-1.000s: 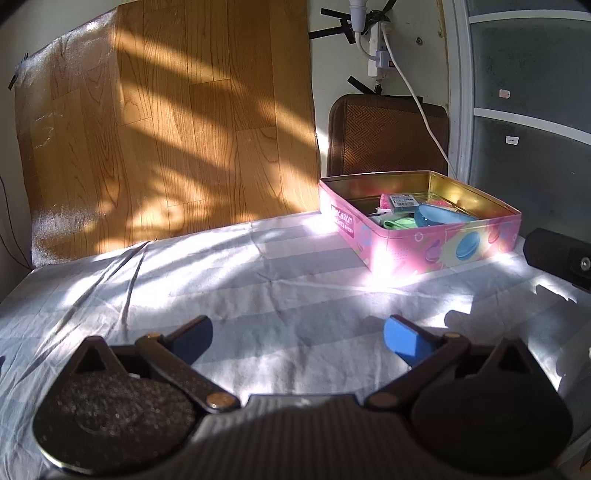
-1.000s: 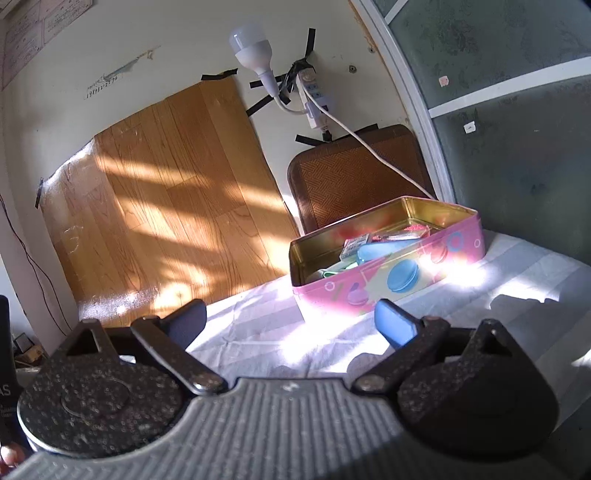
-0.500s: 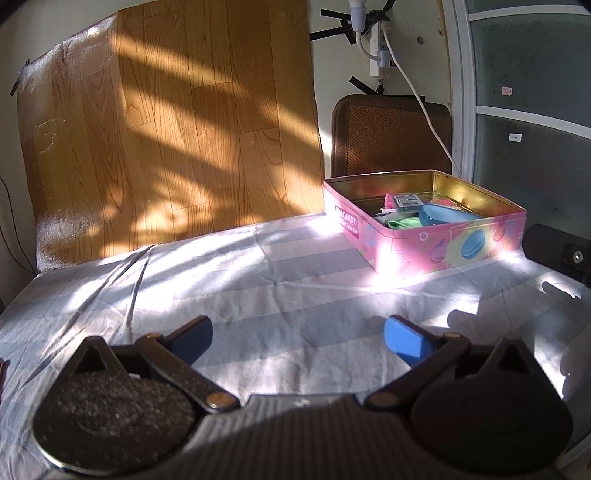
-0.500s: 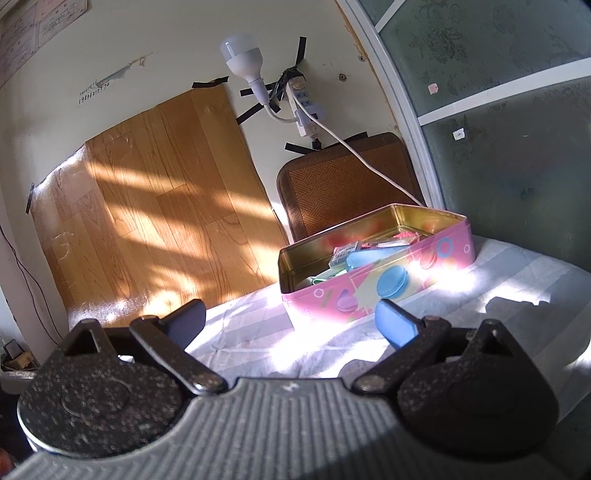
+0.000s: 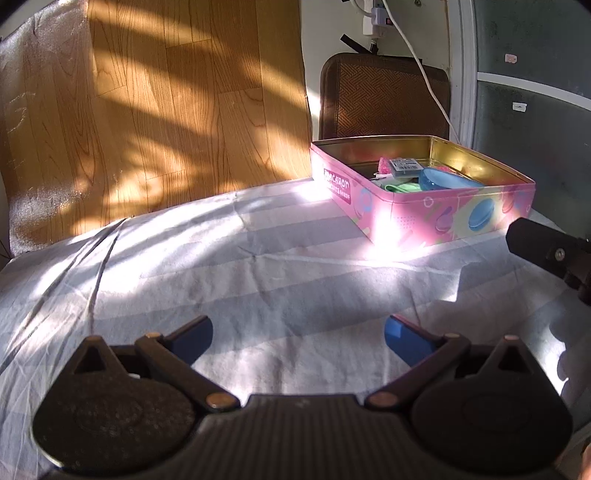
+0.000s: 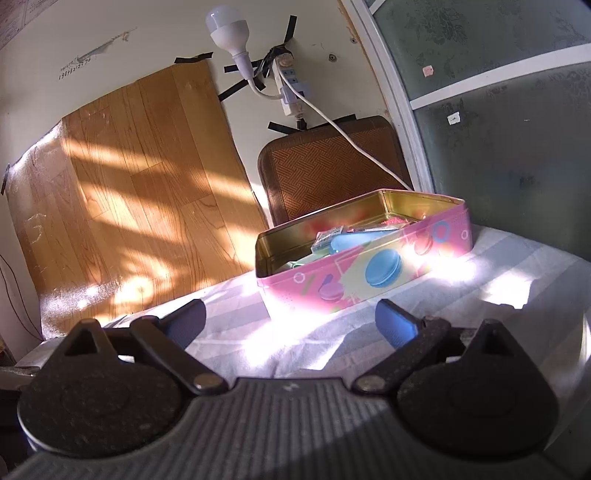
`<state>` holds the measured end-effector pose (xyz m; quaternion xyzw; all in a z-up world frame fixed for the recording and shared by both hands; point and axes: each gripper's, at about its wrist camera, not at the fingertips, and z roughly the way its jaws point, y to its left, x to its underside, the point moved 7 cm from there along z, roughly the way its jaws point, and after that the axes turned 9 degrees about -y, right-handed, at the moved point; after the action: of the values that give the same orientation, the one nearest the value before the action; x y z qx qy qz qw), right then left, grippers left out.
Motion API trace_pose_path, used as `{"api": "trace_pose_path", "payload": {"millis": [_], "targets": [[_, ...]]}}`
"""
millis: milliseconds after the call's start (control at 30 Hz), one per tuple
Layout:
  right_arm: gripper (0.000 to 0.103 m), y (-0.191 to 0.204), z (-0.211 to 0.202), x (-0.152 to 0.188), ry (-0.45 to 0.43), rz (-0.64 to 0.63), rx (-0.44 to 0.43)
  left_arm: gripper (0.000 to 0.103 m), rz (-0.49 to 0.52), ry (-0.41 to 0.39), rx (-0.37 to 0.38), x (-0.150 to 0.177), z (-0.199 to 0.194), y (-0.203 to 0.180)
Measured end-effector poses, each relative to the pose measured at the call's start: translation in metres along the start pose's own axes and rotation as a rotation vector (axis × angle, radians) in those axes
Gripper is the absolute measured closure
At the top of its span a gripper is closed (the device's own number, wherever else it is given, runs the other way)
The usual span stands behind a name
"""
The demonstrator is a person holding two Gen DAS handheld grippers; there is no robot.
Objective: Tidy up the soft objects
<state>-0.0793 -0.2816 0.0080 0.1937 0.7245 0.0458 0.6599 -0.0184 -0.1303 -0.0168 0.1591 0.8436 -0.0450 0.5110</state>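
Note:
A pink macaron tin (image 5: 461, 218) with a gold inside stands open at the back right of the cloth-covered table (image 5: 221, 266). It holds several small things, among them a blue one (image 5: 443, 181), a green one (image 5: 402, 187) and a pink one (image 5: 384, 166). The tin also shows in the right wrist view (image 6: 369, 273). My left gripper (image 5: 298, 336) is open and empty, low over the cloth in front of the tin. My right gripper (image 6: 290, 319) is open and empty, just short of the tin's near side. Its black body shows at the right edge of the left wrist view (image 5: 550, 251).
A wood-pattern sheet (image 5: 147, 110) leans on the wall behind the table. A brown woven chair back (image 5: 384, 96) stands behind the tin. A white cable (image 6: 343, 136) and a bulb (image 6: 229, 27) hang on the wall. A glass door (image 6: 517, 129) is at the right.
Both grippers stay open and empty. The left view has tilted down and the tin sits a little further right in it. The right gripper has turned slightly; the tin sits lower and more central.

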Motion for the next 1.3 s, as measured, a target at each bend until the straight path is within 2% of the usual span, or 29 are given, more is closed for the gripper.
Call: {"api": "trace_pose_path", "payload": {"millis": [400, 1300], "targets": [[0.003, 0.001, 0.007, 0.007, 0.012, -0.005, 0.025, 0.0, 0.046, -0.001, 0.0, 0.006, 0.01, -0.006], [0.003, 0.011, 0.019, 0.021, 0.062, -0.048, 0.013, 0.0, 0.02, 0.022, -0.015, 0.011, 0.021, 0.008]]}}
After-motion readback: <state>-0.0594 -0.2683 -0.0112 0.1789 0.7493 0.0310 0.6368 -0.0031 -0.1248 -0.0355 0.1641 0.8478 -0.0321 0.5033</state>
